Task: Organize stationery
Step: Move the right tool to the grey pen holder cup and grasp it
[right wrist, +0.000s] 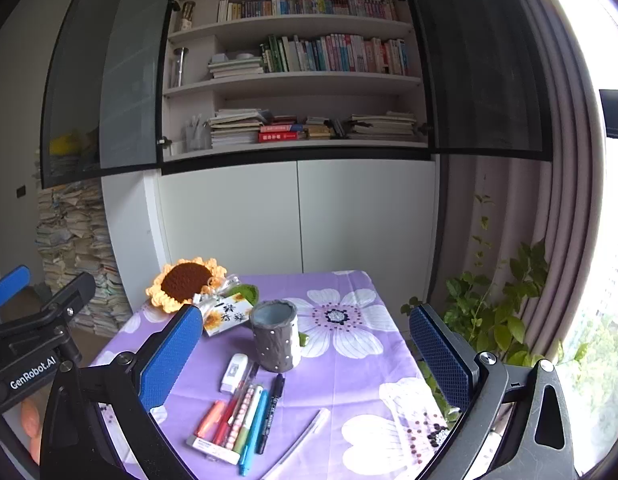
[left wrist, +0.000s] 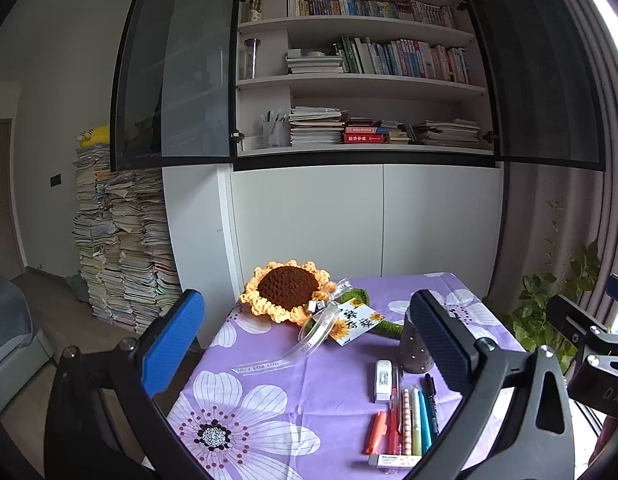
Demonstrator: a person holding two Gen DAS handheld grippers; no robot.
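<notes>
Tablecloth (right wrist: 349, 364), purple with white flowers, covered a small table before a white cabinet (right wrist: 297, 216) under open bookshelves (right wrist: 293, 76); paper stacks (left wrist: 121, 252) stood at left, a plant (right wrist: 493, 312) at right. Crocheted sunflower (left wrist: 287, 292) lay far left. Pens (right wrist: 245, 412), side by side, lay just in front of a grey dotted cup (right wrist: 275, 340), upright. Only the right view showed a white pen (right wrist: 305, 436) apart. Left gripper (left wrist: 309, 344) and right gripper (right wrist: 305, 356) hovered with jaws wide apart, holding nothing.

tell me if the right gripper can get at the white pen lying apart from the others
Probably yes: the right gripper is open and empty, and the white pen lies alone on bare tablecloth, nothing over it.
</notes>
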